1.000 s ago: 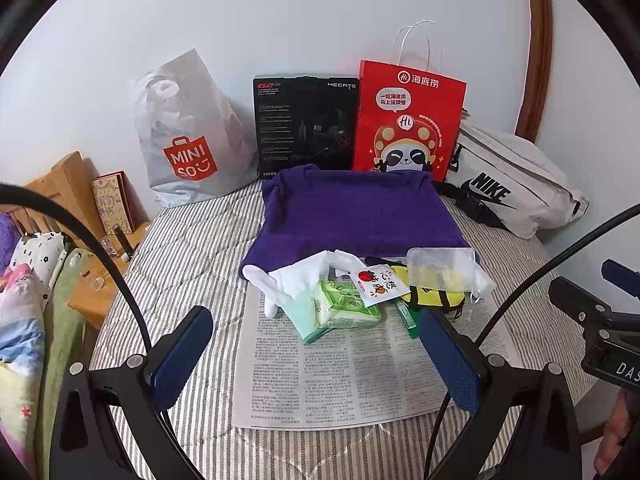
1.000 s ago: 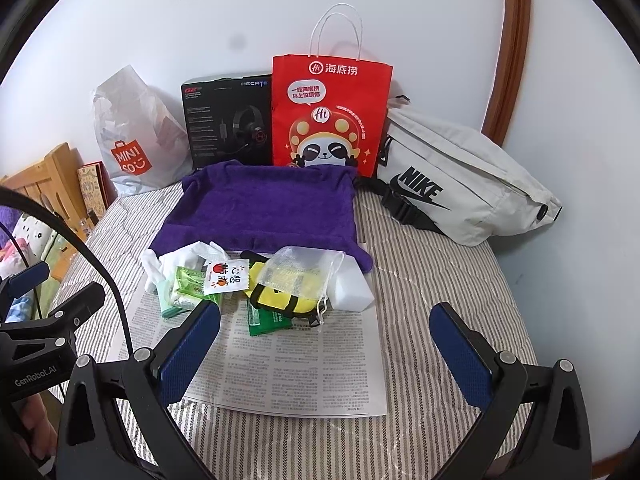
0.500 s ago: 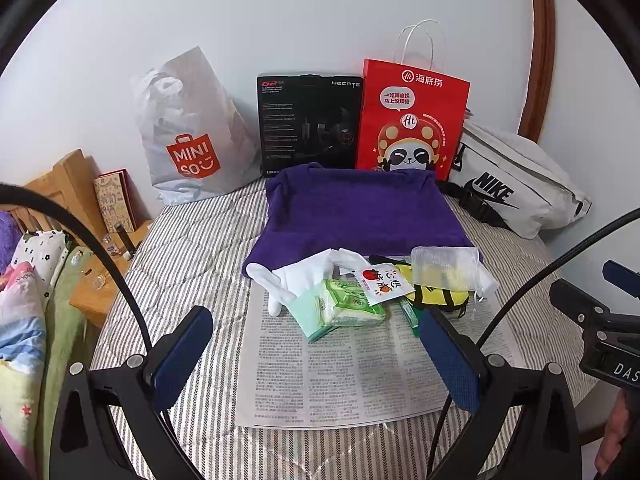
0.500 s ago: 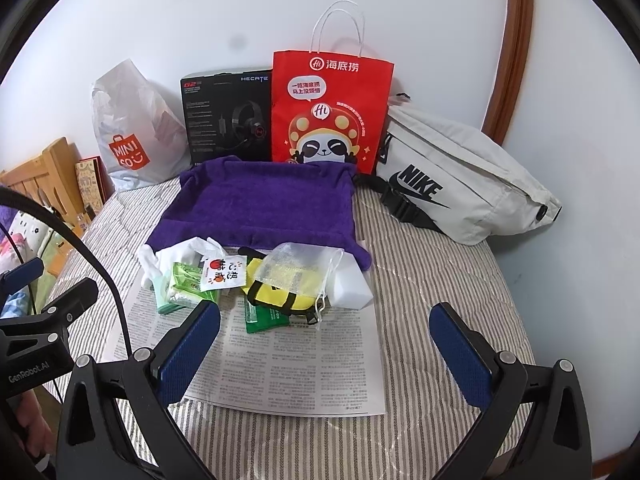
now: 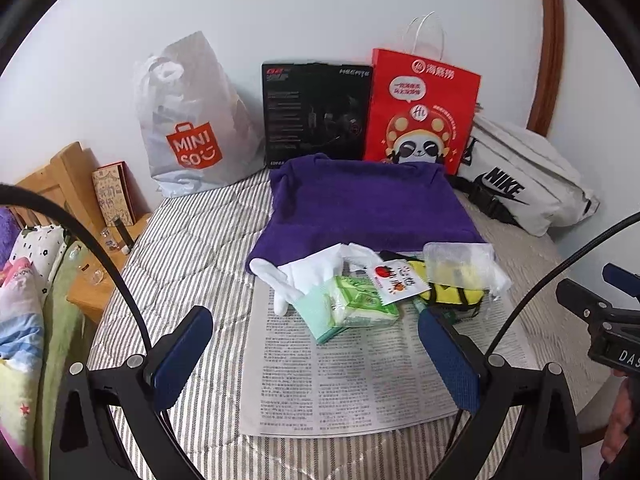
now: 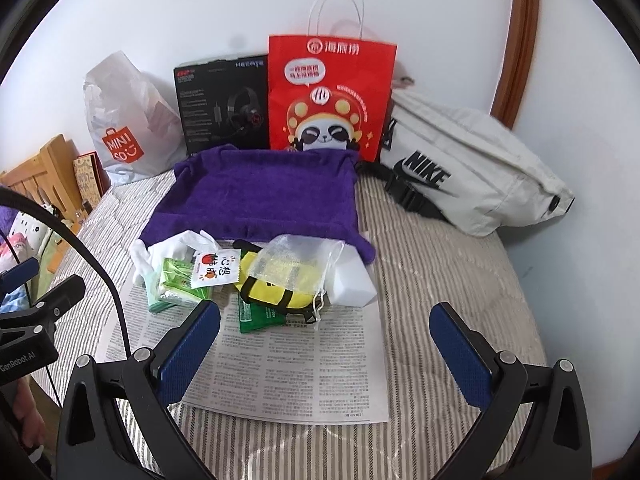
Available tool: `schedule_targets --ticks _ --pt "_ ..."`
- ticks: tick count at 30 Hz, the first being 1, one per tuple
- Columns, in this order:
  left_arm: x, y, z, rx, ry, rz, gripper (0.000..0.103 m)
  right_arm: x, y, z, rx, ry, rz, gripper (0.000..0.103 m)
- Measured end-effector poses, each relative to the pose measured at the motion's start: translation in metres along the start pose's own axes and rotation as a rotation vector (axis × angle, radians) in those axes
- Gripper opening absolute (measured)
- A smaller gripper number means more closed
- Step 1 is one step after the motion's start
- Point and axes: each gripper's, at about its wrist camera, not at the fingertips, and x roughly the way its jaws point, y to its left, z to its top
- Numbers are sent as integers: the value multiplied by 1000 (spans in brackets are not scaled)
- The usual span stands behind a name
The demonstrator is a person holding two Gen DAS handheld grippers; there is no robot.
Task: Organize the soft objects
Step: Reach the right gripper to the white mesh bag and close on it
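Your left gripper (image 5: 316, 352) and right gripper (image 6: 326, 350) both hover with fingers spread wide, holding nothing. The pile of soft things (image 6: 256, 272) lies on the newspaper (image 6: 288, 372) ahead of both, at the near edge of the purple towel (image 6: 264, 196) on the bed (image 6: 440, 280), untouched.

1. A bed (image 5: 192, 248) with a grey striped quilt
2. A newspaper sheet (image 5: 360, 392) lies flat in the middle, a purple towel (image 5: 360, 208) behind it
3. Along the wall: Miniso bag (image 5: 192, 120), black box (image 5: 316, 112), red paper bag (image 5: 420, 108), white Nike bag (image 5: 520, 184)
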Motion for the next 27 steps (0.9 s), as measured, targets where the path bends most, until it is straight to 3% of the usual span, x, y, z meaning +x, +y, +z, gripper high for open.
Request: schedule_targets --ticks 7,15,27 --pt "31 9 0 -16 39 -1 103 50 -10 -1 29 72 27 103" --pt "68 14 -2 -21 97 -1 103 103 -19 6 52 93 83 103" --pt "108 27 1 -42 161 -2 103 171 7 22 -47 149 97 102"
